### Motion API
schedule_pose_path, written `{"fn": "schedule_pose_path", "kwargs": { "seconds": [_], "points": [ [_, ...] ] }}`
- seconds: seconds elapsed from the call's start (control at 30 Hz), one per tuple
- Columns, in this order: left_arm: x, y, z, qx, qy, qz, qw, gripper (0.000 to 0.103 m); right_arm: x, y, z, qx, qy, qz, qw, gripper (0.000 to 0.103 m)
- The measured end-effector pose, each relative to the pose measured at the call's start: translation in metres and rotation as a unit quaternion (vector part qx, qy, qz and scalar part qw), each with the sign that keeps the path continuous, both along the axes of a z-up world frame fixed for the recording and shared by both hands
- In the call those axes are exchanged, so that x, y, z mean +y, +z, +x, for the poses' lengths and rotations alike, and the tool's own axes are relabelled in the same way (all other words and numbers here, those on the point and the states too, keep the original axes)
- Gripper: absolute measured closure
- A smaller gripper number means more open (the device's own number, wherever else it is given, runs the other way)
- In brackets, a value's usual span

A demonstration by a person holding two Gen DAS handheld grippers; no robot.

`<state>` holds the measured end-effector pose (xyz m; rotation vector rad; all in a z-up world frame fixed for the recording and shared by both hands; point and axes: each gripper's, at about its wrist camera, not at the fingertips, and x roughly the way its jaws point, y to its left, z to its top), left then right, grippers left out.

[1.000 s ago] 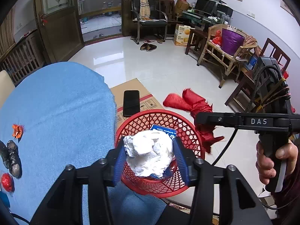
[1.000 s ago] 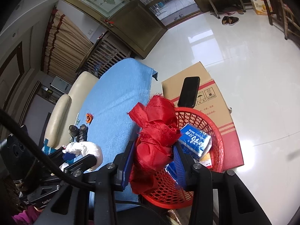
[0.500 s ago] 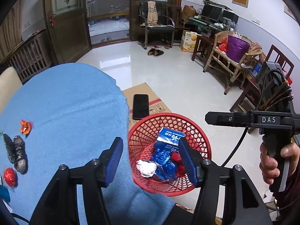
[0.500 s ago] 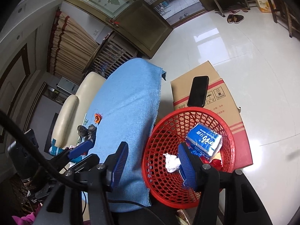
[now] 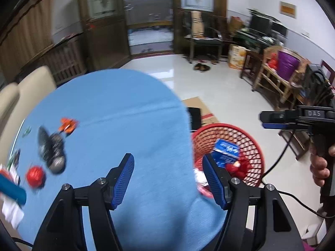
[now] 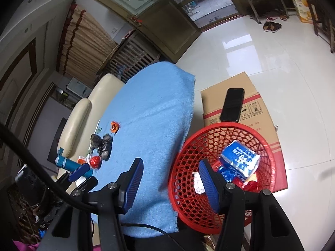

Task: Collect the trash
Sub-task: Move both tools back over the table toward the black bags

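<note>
My left gripper (image 5: pixel 168 179) is open and empty above the blue-clothed table (image 5: pixel 117 125). My right gripper (image 6: pixel 170 185) is open and empty, straddling the table edge and the red basket (image 6: pixel 209 138). The basket (image 5: pixel 249 138) holds a blue packet (image 6: pixel 240 159), a white paper wad (image 6: pixel 197 183) and red wrapping (image 5: pixel 234 167). On the table lie a grey crumpled wrapper (image 5: pixel 51 149), a small orange scrap (image 5: pixel 68 124) and a red ball-like wrapper (image 5: pixel 34 175). They also show in the right wrist view: grey wrapper (image 6: pixel 103 143), orange scrap (image 6: pixel 114 126), red wrapper (image 6: pixel 95 161).
A cardboard box (image 6: pixel 236 96) with a black phone (image 6: pixel 232 104) on it stands behind the basket. A blue tube (image 6: pixel 67 163) and white papers (image 5: pixel 11 211) lie at the table's left edge. A cream sofa (image 6: pixel 83 113) sits behind the table. Chairs and shelves line the far wall.
Both grippers opened and dropped their loads, the white paper wad and the red wrapping, into the basket. Both have since swung left toward the table; the left view is blurred with motion.
</note>
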<state>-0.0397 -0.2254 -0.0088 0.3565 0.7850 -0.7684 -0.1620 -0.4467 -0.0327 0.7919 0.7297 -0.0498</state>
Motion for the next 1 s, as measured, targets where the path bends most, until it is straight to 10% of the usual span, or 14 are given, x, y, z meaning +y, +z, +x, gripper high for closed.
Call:
{"fn": "schedule_pose_path", "kwargs": {
  "seconds": [0.37, 1.0],
  "points": [
    [0.109, -0.017, 0.029, 0.001, 0.132, 0.001, 0.9913, 0.035, 0.055, 0.011, 0.052, 0.006, 0.067, -0.02, 0.998, 0.043],
    [0.266, -0.054, 0.086, 0.032, 0.306, -0.019, 0.9512, 0.034, 0.188, 0.026, 0.209, 0.017, 0.198, -0.085, 0.976, 0.043]
  ]
}}
